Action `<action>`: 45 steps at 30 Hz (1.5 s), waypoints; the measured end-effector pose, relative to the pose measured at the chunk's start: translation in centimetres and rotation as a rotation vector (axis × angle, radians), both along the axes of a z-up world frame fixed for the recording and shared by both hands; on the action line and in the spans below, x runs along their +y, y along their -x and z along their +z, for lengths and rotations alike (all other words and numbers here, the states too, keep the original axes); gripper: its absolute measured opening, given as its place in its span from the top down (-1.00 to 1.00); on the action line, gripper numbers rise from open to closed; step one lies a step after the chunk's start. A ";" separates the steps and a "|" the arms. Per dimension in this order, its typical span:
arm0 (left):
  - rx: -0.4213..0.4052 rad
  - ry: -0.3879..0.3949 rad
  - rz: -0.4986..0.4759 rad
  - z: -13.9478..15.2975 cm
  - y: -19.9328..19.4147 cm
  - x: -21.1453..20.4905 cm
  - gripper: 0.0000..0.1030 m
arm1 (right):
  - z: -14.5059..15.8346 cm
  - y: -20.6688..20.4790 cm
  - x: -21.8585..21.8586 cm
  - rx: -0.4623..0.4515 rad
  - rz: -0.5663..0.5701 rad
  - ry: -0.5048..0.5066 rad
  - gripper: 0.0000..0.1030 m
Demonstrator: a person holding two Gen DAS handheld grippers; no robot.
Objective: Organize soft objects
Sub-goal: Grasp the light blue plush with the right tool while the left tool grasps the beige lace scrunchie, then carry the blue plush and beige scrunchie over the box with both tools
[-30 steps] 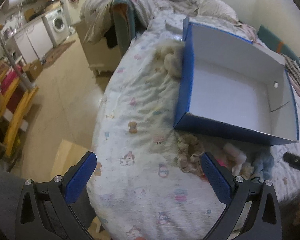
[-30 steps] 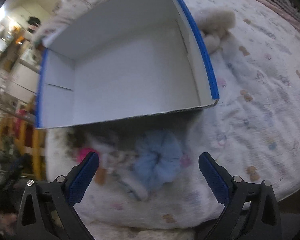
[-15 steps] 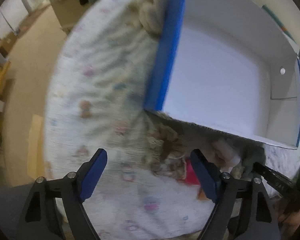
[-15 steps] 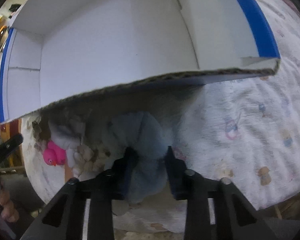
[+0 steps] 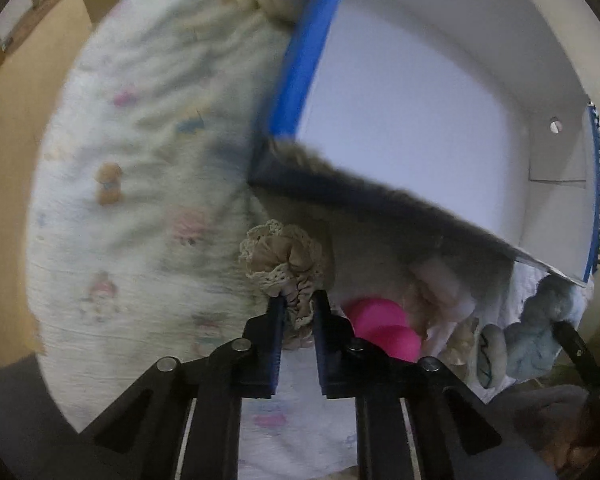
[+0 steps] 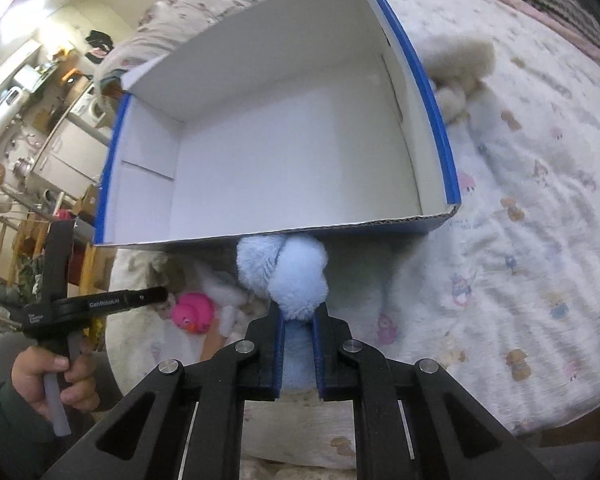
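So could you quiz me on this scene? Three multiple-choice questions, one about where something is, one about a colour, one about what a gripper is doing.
1. Where does the pink rubber duck lie?
A. Inside the box
B. On the bed in front of the box's near wall
C. On the floor

2. What colour is the fluffy scrunchie in the right gripper?
A. Light blue
B. Red
C. Green

3. What is the left gripper doing?
A. Standing wide open
B. Shut on the beige lace scrunchie
C. Shut on the duck

Answers:
1 B: the duck sits on the bed sheet among the other soft things, outside the box, which holds nothing.
2 A: the fluff between the jaws is pale blue.
3 B: the lace-edged beige fabric is pinched between its blue pads.
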State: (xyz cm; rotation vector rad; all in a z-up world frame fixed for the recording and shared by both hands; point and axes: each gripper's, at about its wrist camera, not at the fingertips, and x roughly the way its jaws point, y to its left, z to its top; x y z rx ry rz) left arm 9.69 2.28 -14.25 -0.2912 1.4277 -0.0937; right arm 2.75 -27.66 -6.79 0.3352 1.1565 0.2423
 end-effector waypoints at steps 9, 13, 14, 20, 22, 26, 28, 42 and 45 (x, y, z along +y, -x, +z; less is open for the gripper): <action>-0.096 -0.011 0.038 4.0 3.1 2.3 0.77 | 2.1 2.1 0.7 -0.104 0.055 -0.036 0.74; -0.125 0.004 0.047 5.2 4.7 3.2 0.77 | 2.6 2.3 1.9 -0.122 0.071 -0.046 0.74; -0.128 0.003 0.053 5.2 4.8 3.4 0.77 | 2.9 2.6 2.2 -0.131 0.076 -0.051 0.74; -0.136 -0.041 0.078 4.9 5.7 3.6 0.77 | 4.0 3.3 3.2 -0.183 0.106 -0.053 0.74; -0.169 -0.069 0.076 5.8 6.0 3.7 0.77 | 4.6 3.4 2.7 -0.209 0.090 -0.090 0.74; -0.237 -0.111 0.067 7.8 6.5 3.4 0.77 | 6.0 3.4 1.6 -0.235 0.053 -0.155 0.74; -0.268 -0.121 0.064 9.1 6.5 3.0 0.77 | 6.7 3.0 1.3 -0.243 0.040 -0.165 0.74; -0.405 -0.153 -0.039 15.9 1.2 -0.8 0.77 | 10.9 -1.3 1.9 -0.375 0.029 -0.058 0.74; -0.408 -0.154 -0.060 16.3 -0.5 -1.7 0.77 | 11.0 -2.6 1.8 -0.380 0.013 -0.057 0.74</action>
